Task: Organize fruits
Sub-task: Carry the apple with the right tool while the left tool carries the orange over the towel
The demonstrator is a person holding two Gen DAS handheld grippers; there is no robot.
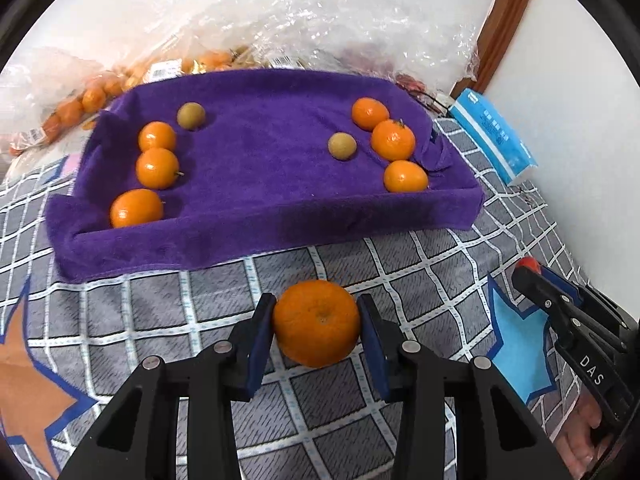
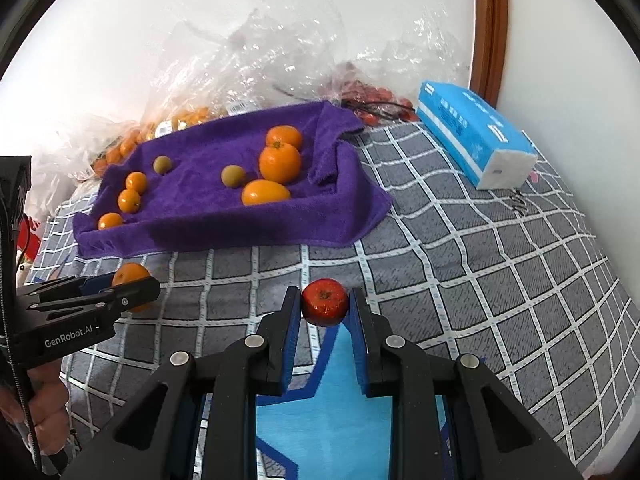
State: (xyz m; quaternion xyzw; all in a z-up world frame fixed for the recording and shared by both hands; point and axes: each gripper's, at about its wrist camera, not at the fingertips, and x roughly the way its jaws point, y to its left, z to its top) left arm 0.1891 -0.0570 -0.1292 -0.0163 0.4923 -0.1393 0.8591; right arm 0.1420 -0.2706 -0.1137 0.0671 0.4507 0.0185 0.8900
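Nearest, left wrist view: left gripper (image 1: 318, 330), jaws closed on a mandarin (image 1: 317, 323), both blue pads touching its sides; fruit held above the grey checked cloth (image 1: 420, 264), stem dimple toward the lens.

Nearest, right wrist view: right gripper (image 2: 325, 302), jaws narrow and clamped on a small red fruit (image 2: 324, 302); kind not determinable, skin glossy and speckled. A blue star print on the cloth lies below it.

Purple towel tray (image 1: 280, 236): a towel draped over some raised-edge form; the form itself is fully hidden. Contents:
- left row, three mandarins (image 1: 157, 168), near one another along the left edge;
- right group, three mandarins (image 1: 393, 139), the front one beside a folded towel corner;
- two small brownish-green round fruits (image 1: 342, 146), well apart; kind unclear.

Behind the tray: clear plastic bags (image 1: 320, 12) holding more orange fruit and some red fruit, blurred by glare; labels unreadable.

Right of the tray: blue tissue pack (image 2: 476, 136), print illegible.

Cross-views: each gripper appears at the other view's edge, partly cut off; the person's hand (image 2: 44, 408) is only partly seen.
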